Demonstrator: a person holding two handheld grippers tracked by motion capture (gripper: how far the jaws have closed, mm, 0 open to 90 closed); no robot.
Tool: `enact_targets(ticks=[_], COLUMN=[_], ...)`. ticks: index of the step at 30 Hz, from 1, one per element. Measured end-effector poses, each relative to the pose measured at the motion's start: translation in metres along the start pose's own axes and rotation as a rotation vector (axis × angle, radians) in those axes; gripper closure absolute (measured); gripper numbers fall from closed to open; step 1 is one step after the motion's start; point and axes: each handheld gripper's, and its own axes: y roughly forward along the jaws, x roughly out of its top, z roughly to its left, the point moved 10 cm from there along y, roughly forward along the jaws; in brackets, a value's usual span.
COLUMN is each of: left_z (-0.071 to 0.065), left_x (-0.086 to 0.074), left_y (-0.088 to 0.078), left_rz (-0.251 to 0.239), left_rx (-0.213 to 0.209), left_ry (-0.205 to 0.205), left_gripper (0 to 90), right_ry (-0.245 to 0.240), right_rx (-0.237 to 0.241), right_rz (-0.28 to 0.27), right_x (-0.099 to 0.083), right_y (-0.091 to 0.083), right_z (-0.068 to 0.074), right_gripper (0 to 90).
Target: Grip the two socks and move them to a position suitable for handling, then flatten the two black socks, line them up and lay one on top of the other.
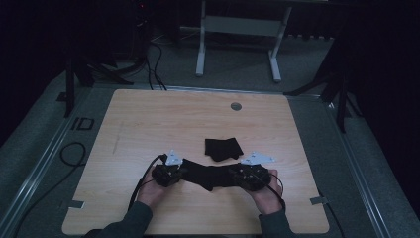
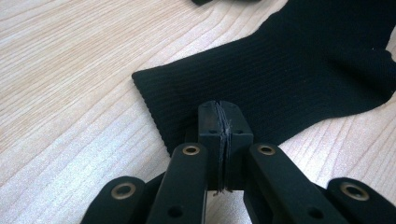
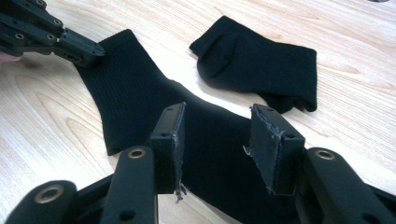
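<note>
Two socks were laid on the desk (image 1: 148,119). The flat sock (image 2: 289,79) was pinched by the left hand-held gripper (image 2: 219,135); the right hand-held gripper (image 3: 215,149) was held apart, empty. A tug could have bunched it.

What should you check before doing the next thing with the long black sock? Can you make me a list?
1. Left gripper pinching the long sock's cuff: ok, jaws shut on its edge.
2. Right gripper holding the sock: not ok, jaws open above it.
3. Long sock lying flat on the table: ok.
4. Folded sock out of the way: ok, lying apart, farther back.
5. Sock's toe end free: cannot tell, hidden under the right gripper.
</note>
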Motion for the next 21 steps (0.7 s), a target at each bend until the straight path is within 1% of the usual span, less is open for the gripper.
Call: enact_targets(ticks=[2, 5, 6, 7, 8, 11, 14, 15, 16, 17, 18, 19, 20, 21], left_z=[0.0, 0.0, 0.0, 0.0, 0.0, 0.0, 0.0, 0.0, 0.0, 0.0, 0.0, 0.0, 0.0, 0.0], left_x=[0.0, 0.0, 0.0, 0.0, 0.0, -0.001, -0.001, -0.001, -0.001, -0.001, -0.001, -0.001, -0.001, -0.001], left_y=[0.0, 0.0, 0.0, 0.0, 0.0, 0.0, 0.0, 0.0, 0.0, 0.0, 0.0, 0.0, 0.0, 0.0], left_rz=[0.0, 0.0, 0.0, -0.001, -0.001, -0.002, -0.004, -0.006, -0.006, -0.009, -0.009, -0.01, -0.01, -0.011], left_rx=[0.001, 0.001, 0.001, 0.002, 0.002, 0.003, 0.002, 0.001, 0.001, 0.001, 0.001, 0.001, 0.001, 0.001], left_ry=[0.001, 0.001, 0.001, 0.001, 0.001, 0.001, -0.002, -0.004, -0.004, -0.009, -0.009, -0.007, -0.007, -0.007], left_gripper=[89.0, 89.0, 89.0, 89.0, 88.9, 88.7, 88.7, 88.6, 88.6, 88.5, 88.5, 88.5, 88.5, 88.4], right_ry=[0.0, -0.016, -0.016, -0.022, -0.022, -0.045, -0.055, -0.07, -0.07, -0.083, -0.083, -0.099, -0.099, -0.116], right_rx=[0.003, 0.013, 0.013, 0.02, 0.02, 0.03, 0.033, 0.034, 0.034, 0.036, 0.036, 0.036, 0.036, 0.038], right_rz=[0.004, 0.009, 0.009, 0.016, 0.016, 0.02, 0.027, 0.033, 0.033, 0.043, 0.043, 0.049, 0.049, 0.052], right_x=[0.0, 0.0, 0.0, 0.001, 0.001, 0.001, 0.001, 0.001, 0.001, 0.0, 0.0, 0.001, 0.001, 0.002], right_y=[0.003, 0.01, 0.01, 0.014, 0.014, 0.02, 0.023, 0.027, 0.027, 0.033, 0.033, 0.038, 0.038, 0.043], right_z=[0.003, 0.009, 0.009, 0.012, 0.012, 0.019, 0.022, 0.025, 0.025, 0.029, 0.029, 0.032, 0.032, 0.034], right_gripper=[55.4, 55.3, 55.3, 55.3, 55.3, 55.3, 55.4, 55.4, 55.4, 55.5, 55.5, 55.5, 55.5, 55.6])
